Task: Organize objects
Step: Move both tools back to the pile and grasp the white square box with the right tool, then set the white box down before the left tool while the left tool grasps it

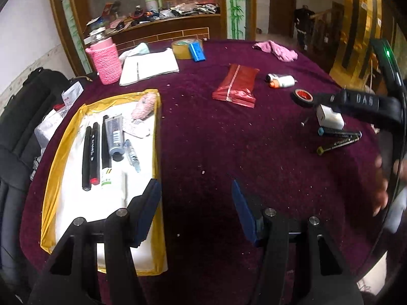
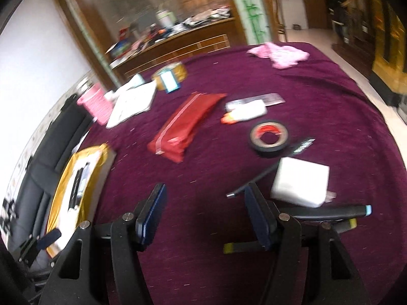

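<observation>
Gold tray (image 1: pixel 54 178) at left holds pens (image 1: pixel 90 156), tube (image 1: pixel 114 136) and syringe (image 1: pixel 132 155). Left claw (image 1: pixel 195 212) released, empty, over purple surface (image 1: pixel 229 152) beside tray. Red pouch (image 1: pixel 235 85) mid-surface. Tape roll (image 2: pixel 269 137), white block (image 2: pixel 300 181) and markers (image 2: pixel 330 212) at right; right claw (image 2: pixel 204 217) released, empty, near markers.

Home dining room — purple-clothed table (image 1: pixel 254 152), cluttered wooden sideboard (image 1: pixel 165 28)
</observation>
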The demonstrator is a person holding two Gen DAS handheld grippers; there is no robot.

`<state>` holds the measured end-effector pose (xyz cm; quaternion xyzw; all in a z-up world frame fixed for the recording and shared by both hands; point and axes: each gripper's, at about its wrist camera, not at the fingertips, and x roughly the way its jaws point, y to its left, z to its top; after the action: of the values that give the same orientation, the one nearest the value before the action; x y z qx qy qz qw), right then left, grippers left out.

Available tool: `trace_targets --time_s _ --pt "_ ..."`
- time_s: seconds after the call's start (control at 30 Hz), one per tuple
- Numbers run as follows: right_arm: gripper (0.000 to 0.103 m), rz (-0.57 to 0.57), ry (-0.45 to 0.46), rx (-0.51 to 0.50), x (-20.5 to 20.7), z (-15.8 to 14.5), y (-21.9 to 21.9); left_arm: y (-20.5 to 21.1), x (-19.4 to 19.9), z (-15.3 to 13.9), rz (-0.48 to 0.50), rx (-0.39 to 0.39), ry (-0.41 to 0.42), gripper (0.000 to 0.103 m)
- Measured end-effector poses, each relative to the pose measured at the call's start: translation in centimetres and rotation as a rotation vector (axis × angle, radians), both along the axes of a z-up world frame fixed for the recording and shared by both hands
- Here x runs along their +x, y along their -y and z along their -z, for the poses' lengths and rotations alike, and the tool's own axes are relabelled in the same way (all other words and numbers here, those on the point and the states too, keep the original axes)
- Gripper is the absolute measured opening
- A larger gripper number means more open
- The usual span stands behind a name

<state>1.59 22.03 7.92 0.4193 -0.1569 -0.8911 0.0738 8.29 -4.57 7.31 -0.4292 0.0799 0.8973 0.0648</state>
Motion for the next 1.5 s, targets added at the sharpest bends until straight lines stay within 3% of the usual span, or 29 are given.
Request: trace_targets --time_s 0.2,0.47,0.87,0.93,1.07,1.27,1.43,1.5 --pt "0.058 0.106 -0.012 -0.030 -1.3 0.0 -4.9 -1.7 -0.4 1.0 0.024 -0.037 0.032 0.057" --pt "0.059 0.205 -0.006 -0.105 -2.5 2.4 -9.9 -2.7 -1.4 2.2 0.034 -0.034 0.085 0.057" --pt "0.059 0.164 0.054 -0.229 -2.9 5.6 -10.8 -4.5 -1.7 3.4 0.072 -0.026 0.128 0.057" --pt "0.063 0.124 0.051 -0.245 -3.0 5.7 -10.0 -4.7 -1.7 3.5 0.077 -0.027 0.131 0.057" --pt "0.065 0.059 0.021 -0.173 -3.2 5.2 -7.5 -4.8 -1.6 3.6 0.079 -0.020 0.131 0.057" --pt "0.065 -0.187 -0.025 -0.089 -2.7 4.3 -0.8 -5.0 -1.3 3.4 0.085 -0.020 0.119 0.057" --pt "0.065 -0.479 0.023 -0.212 -1.8 4.8 4.3 -4.9 -1.2 3.4 0.086 -0.022 0.118 0.057" --pt "0.065 -0.516 0.021 -0.286 -1.6 4.4 4.5 -4.7 -1.3 3.4 0.086 -0.013 0.123 0.057"
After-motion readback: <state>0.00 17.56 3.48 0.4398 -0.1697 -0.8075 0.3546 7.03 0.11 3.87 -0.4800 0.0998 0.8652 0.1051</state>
